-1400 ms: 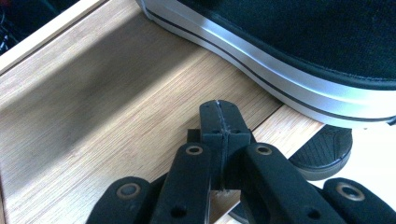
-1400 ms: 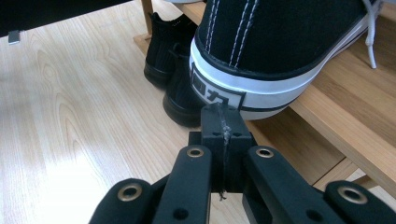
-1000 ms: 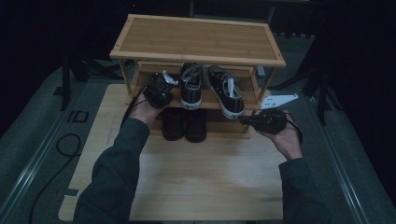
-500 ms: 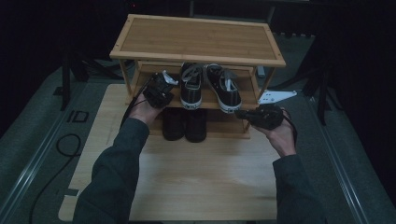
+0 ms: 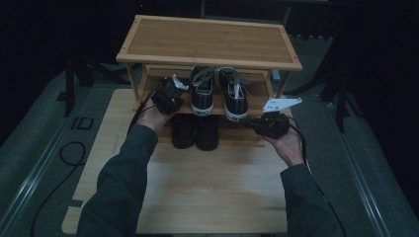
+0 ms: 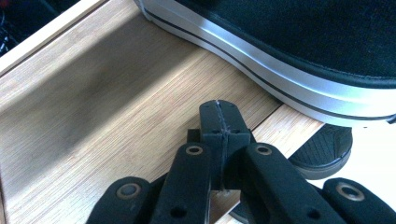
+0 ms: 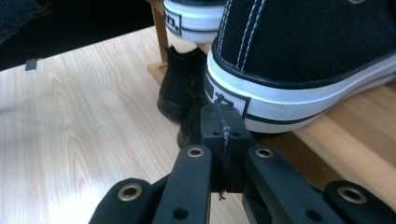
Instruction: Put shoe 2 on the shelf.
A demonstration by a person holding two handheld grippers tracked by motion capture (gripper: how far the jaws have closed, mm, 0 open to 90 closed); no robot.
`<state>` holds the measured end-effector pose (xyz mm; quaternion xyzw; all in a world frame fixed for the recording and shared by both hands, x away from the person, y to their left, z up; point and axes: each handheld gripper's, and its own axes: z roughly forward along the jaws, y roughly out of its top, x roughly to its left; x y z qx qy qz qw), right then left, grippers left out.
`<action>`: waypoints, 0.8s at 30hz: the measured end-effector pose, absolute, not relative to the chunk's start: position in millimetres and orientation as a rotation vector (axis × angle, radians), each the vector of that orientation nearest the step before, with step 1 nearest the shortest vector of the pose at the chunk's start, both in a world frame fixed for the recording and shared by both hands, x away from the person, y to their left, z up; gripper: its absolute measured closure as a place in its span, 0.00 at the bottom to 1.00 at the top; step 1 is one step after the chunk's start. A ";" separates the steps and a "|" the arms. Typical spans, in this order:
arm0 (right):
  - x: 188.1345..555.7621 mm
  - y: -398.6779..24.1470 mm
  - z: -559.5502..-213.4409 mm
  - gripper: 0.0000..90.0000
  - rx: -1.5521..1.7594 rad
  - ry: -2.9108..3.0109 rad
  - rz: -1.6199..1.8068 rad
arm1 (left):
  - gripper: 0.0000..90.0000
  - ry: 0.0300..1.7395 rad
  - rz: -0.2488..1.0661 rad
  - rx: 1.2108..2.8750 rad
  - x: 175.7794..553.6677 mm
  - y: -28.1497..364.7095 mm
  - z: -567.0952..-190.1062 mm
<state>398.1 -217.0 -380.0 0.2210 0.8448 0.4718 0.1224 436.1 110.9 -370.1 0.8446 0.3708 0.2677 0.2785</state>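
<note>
Two sneakers sit side by side on the middle shelf [image 5: 148, 74] of the wooden shoe rack [image 5: 207, 42], heels toward the near edge, and that is where both tools are working. The left gripper [image 5: 173, 89] is up at the left end of that shelf, jaws pressed together with nothing between them, its tip just beside the left sneaker [image 5: 201, 91]. In the left gripper view the closed tip [image 6: 218, 123] rests over bare shelf board, the sneaker's white sole [image 6: 261, 65] just ahead, apart from it.

Over on the right, the right gripper [image 5: 254, 122] comes in low at the near right corner, jaws also together and empty. In the right gripper view its tip [image 7: 223, 122] is right at the heel of the right sneaker [image 7: 299, 70], touching or almost; I can't tell which.

Below, a pair of black boots [image 5: 195, 131] stands on the table [image 5: 207, 187] under the shelf, toes tucked in.

My read: the pair is already on the shelf, so the placing looks done. What seems left is nudging, squaring the right sneaker's heel in line with its partner, then backing both tools away.
</note>
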 end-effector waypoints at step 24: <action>406.3 -187.4 -382.8 1.00 0.636 2.465 1.373 | 1.00 0.994 0.723 2.263 435.8 111.1 -370.4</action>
